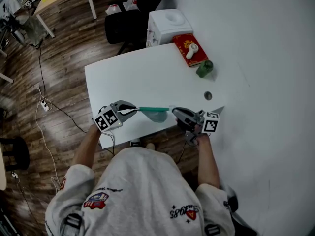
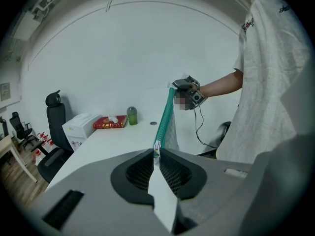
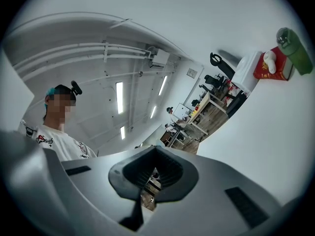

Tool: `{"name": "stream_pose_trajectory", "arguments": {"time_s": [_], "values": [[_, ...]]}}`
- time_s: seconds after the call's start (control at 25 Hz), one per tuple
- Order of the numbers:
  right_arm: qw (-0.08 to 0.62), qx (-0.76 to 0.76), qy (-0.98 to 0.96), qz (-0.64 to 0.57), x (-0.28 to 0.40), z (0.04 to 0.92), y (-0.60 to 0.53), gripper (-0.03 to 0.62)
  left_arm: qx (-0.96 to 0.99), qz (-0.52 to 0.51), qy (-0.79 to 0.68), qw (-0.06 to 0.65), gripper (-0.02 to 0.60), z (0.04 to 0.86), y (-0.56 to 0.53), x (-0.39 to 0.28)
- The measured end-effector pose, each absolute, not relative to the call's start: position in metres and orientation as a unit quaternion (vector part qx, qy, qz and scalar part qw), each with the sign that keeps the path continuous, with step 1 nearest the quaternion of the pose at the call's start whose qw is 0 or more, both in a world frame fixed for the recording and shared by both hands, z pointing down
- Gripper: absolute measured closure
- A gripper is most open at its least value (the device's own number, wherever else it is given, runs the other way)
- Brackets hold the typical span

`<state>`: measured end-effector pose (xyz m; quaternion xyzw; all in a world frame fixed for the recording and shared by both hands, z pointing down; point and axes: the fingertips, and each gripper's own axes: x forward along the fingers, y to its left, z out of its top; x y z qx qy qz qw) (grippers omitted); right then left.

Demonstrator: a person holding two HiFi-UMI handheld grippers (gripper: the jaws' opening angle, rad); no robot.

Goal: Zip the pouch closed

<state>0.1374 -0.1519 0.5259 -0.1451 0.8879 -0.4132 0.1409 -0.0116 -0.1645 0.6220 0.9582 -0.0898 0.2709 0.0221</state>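
No text, number or brand can be read with certainty.

- Shirt [image 1: 142,191]: two printed emblems near the hem, one at the left [image 1: 96,200] and one at the right [image 1: 184,213]. Lettering is present but too small to read.
- Red box [image 1: 196,58]: pale emblem on the lid, illegible.
- Left gripper [image 1: 135,110] and right gripper [image 1: 174,110]: cubes carry black-and-white square markers only, no characters.
- Wall plate [image 2: 4,91]: content illegible.

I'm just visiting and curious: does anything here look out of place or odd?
Nothing looks spilled or broken. The one unusual sight is the teal pouch, stretched in the air between the left gripper and the right gripper over the near edge of the table rather than lying on it.
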Motion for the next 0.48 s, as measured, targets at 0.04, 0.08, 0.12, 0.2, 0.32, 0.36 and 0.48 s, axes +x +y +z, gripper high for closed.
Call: {"name": "stream_pose_trajectory", "arguments": {"time_s": [0.04, 0.08, 0.12, 0.2, 0.32, 0.36, 0.48], "values": [[0.138, -0.146, 0.888, -0.414, 0.136, 0.527, -0.152, 0.591, 0.958, 0.273, -0.090, 0.024, 0.546, 0.624, -0.164, -0.012], [0.133, -0.151, 0.886, -0.417, 0.135, 0.531, -0.152, 0.590, 0.957, 0.275, -0.091, 0.028, 0.546, 0.627, -0.163, -0.012], [0.125, -0.157, 0.886, -0.418, 0.134, 0.535, -0.152, 0.589, 0.956, 0.276, -0.092, 0.032, 0.546, 0.630, -0.163, -0.013], [0.106, -0.166, 0.889, -0.412, 0.130, 0.540, -0.152, 0.589, 0.955, 0.277, -0.097, 0.044, 0.546, 0.637, -0.164, -0.013], [0.097, -0.173, 0.894, -0.402, 0.123, 0.542, -0.154, 0.588, 0.953, 0.276, -0.105, 0.062, 0.546, 0.647, -0.165, -0.012], [0.097, -0.175, 0.895, -0.400, 0.121, 0.542, -0.156, 0.588, 0.953, 0.276, -0.107, 0.067, 0.545, 0.649, -0.165, -0.012], [0.097, -0.174, 0.896, -0.397, 0.116, 0.540, -0.160, 0.588, 0.949, 0.284, -0.116, 0.073, 0.529, 0.655, -0.166, -0.016]]}}
